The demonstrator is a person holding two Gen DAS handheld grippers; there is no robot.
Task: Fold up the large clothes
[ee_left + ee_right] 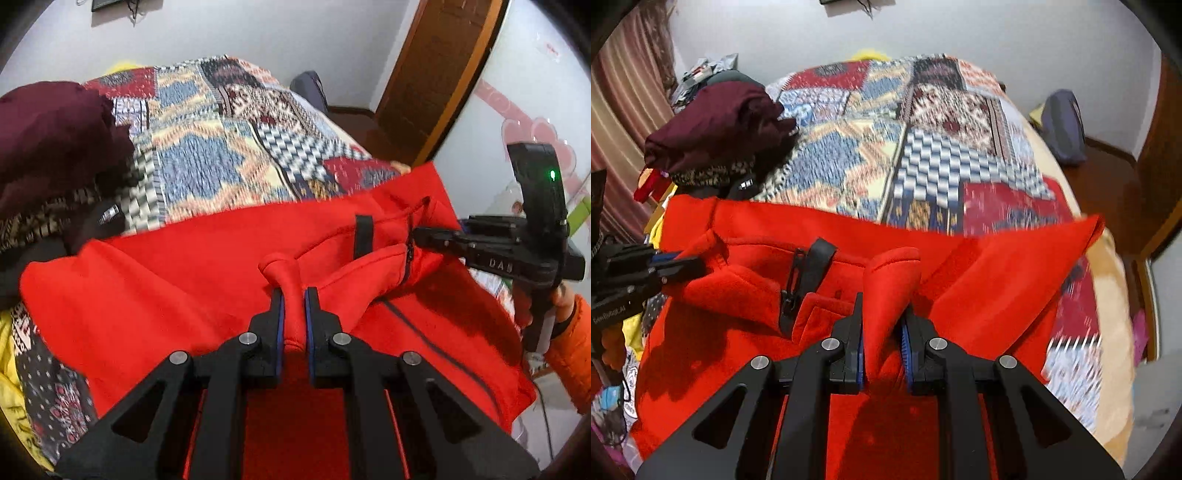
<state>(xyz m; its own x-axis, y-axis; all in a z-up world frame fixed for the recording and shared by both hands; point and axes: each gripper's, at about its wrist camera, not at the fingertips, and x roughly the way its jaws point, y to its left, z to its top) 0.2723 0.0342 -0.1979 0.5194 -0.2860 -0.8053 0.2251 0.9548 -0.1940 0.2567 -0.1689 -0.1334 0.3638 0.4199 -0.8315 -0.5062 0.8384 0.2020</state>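
Left gripper (294,295) clamped on a bunched fold of the red fleece jacket (155,295); right gripper (882,306) clamped on another fold near the collar. Jacket spread across the near end of the bed, over patchwork quilt (207,158). Maroon garment (51,129) piled at far left. Black zipper (790,295) btwn both grips.

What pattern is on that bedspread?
The bedspread has a multicoloured geometric patchwork of blue, red, cream; clearest from the right wrist.
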